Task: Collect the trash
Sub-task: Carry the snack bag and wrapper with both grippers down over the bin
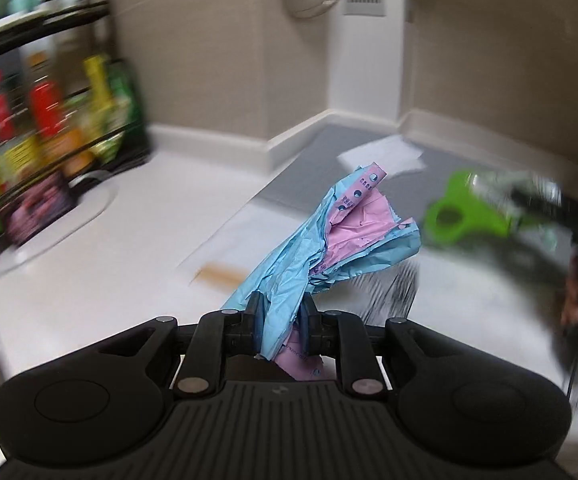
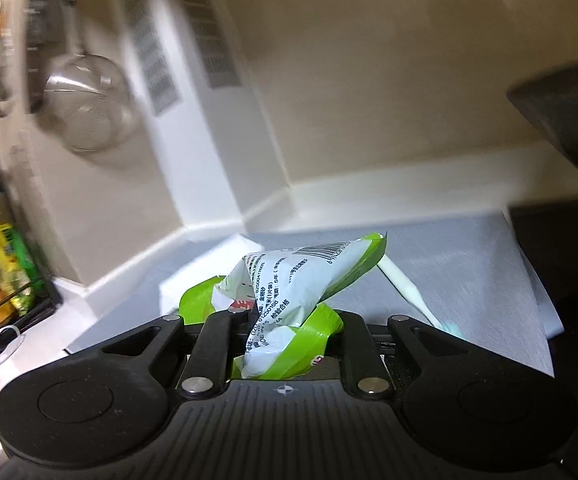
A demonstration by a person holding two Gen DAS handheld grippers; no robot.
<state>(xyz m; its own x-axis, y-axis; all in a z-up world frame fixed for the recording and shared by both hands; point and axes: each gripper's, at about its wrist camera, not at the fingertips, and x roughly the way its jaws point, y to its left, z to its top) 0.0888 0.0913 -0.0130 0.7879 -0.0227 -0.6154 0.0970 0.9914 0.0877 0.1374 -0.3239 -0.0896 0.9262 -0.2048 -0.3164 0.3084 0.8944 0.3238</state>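
Your left gripper [image 1: 281, 320] is clenched on a crumpled blue-and-pink paper wrapper [image 1: 329, 240], held above the white counter [image 1: 129, 240]. Your right gripper [image 2: 289, 320] pinches a green-and-white packet [image 2: 297, 280]. Both pieces are light, soft and crushable, probably slippery film, so grip them at the bunched middle.

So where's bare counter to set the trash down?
Bare white counter between the bottle rack and the grey mat. The mat's right half is bare too. Crowded: the rack corner, and the white paper at the mat's back.
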